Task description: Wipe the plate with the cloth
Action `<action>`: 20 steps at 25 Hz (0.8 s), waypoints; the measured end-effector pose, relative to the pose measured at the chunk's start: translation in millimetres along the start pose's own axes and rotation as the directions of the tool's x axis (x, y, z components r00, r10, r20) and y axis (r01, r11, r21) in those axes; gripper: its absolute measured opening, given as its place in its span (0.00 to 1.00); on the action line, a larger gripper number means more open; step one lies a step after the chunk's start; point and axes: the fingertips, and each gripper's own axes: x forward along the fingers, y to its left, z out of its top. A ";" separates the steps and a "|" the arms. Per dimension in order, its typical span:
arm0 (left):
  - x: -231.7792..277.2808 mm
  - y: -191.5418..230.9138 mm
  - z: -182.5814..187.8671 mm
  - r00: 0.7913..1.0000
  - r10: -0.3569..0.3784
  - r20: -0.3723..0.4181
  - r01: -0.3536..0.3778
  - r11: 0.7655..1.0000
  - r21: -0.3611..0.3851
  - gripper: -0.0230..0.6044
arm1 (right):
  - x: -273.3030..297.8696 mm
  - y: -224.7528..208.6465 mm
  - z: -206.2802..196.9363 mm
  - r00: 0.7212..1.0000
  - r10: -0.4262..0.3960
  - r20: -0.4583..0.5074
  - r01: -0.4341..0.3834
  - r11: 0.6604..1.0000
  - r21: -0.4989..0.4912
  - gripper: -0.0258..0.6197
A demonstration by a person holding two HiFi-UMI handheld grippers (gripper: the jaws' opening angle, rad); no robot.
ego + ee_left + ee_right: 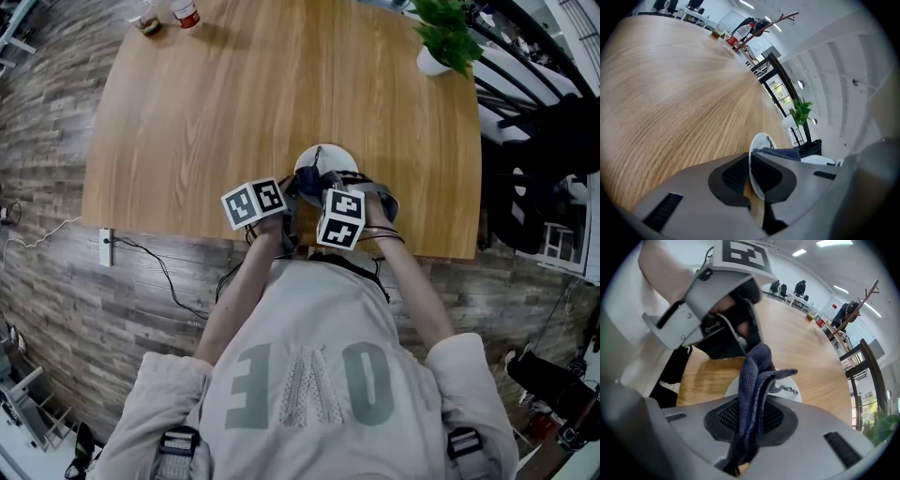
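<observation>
A small white plate stands tilted on its edge above the wooden table's front edge. My left gripper is shut on the plate's rim, its marker cube left of the plate. My right gripper is shut on a dark blue cloth, which stands up in a fold between the pads. The cloth lies against the plate's right face. The plate shows just past the cloth, with the left gripper above it. The right cube sits in front of the plate.
A potted plant in a white pot stands at the table's far right corner. A red-labelled bottle and a small jar stand at the far left. A power strip with cables lies on the floor, left.
</observation>
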 end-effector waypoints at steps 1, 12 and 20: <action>-0.2 0.3 0.2 1.000 -0.001 0.000 0.001 1.000 -0.002 0.07 | -1.7 8.9 0.9 1.000 0.016 0.011 -0.016 1.000 -0.001 0.13; -0.8 0.3 -1.1 1.000 0.008 0.012 -0.008 1.000 0.012 0.07 | -16.5 41.1 3.8 0.997 0.064 0.050 -0.064 0.998 0.012 0.13; -4.9 -10.3 4.9 0.998 -0.050 0.035 0.049 0.999 0.019 0.24 | -24.6 19.7 -2.2 0.998 0.019 0.053 -0.021 0.999 0.048 0.13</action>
